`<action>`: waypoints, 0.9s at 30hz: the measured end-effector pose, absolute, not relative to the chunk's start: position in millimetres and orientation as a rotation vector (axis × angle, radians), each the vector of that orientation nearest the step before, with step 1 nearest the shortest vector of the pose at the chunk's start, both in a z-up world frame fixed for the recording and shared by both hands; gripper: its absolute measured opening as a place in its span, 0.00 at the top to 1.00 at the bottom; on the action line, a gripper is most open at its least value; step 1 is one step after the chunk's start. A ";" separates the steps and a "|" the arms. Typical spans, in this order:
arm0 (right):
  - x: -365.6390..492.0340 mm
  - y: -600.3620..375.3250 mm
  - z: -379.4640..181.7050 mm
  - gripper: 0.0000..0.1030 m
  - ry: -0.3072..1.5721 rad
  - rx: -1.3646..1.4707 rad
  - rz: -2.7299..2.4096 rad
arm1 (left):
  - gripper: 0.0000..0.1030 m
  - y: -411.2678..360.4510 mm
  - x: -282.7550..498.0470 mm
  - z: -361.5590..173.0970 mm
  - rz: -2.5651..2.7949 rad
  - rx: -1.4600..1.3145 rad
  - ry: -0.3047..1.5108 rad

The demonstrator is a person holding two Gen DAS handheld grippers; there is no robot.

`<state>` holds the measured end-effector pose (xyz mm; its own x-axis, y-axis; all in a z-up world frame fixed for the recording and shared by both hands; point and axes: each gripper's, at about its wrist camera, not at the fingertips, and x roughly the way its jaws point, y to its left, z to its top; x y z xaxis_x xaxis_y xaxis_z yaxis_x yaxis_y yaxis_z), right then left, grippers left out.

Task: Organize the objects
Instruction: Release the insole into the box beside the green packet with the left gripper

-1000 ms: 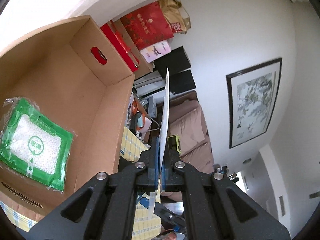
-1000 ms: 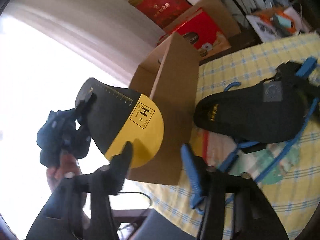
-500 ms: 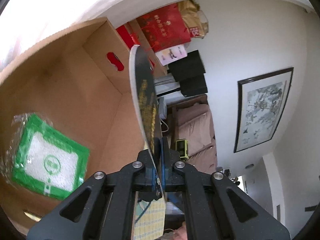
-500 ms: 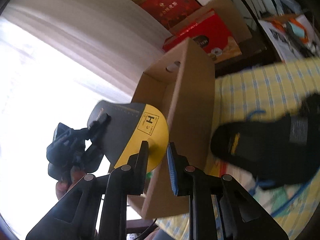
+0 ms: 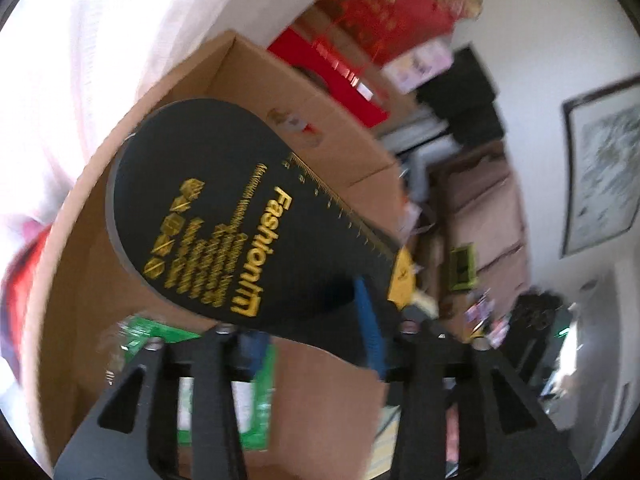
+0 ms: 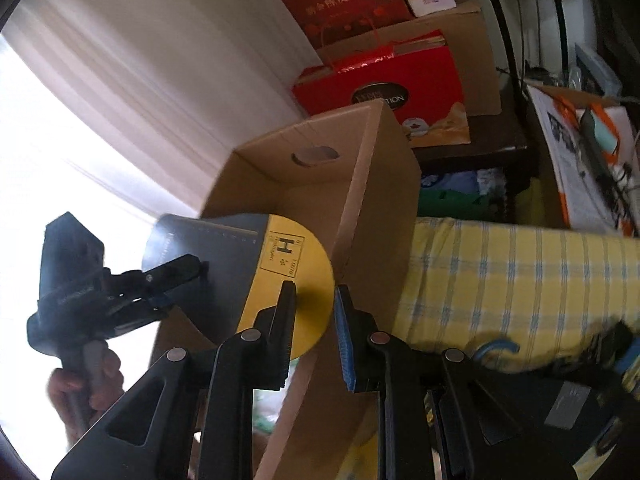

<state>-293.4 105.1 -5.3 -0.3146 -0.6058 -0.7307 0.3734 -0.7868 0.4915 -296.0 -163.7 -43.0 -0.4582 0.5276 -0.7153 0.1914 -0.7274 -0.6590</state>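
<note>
Insole (image 6: 240,256), black with a yellow heel, hangs between both grippers at the open cardboard box (image 6: 384,184).

Right wrist view: we see the right gripper (image 6: 314,300) with its fingers narrow and the yellow heel between them. We cannot tell whether the pads press on it. The left gripper (image 6: 192,270), with a hand (image 6: 84,380) on its grip, meets the black toe edge.

Left wrist view (blurred): we note its jaws are opening. The insole's printed face lies across one finger, and the blue pad (image 5: 368,320) of the other stands clear of it.

Below the insole, a green sachet (image 5: 256,400) lies on the box floor. The box stands on a yellow checked cloth (image 6: 500,272). Behind it are red gift boxes (image 6: 384,92) and a pale curtain (image 6: 160,80).
</note>
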 end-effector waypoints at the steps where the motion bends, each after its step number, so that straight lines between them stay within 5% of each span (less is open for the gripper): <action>1: -294.9 101.9 -6.7 0.82 -0.279 1.326 -2.145 | 0.60 -161.9 -299.0 -43.6 2.302 -1.531 -1.003; 17: -289.1 88.8 3.7 0.82 -0.081 1.278 -2.250 | 0.51 -162.6 -290.3 -44.0 2.367 -1.650 -0.848; 21: -277.2 95.1 10.9 0.82 -0.054 1.254 -2.257 | 0.41 -148.0 -280.9 -31.5 2.431 -1.638 -0.712; 27: -254.3 107.8 22.5 0.56 0.032 1.220 -2.293 | 0.25 -119.9 -260.7 -15.3 2.495 -1.601 -0.562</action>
<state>-254.3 107.8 22.5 -0.4460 -0.4462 -0.7759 0.4678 -0.8553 0.2230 -260.7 -119.9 -15.3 -0.4314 0.2996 -0.8510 0.0945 -0.9230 -0.3729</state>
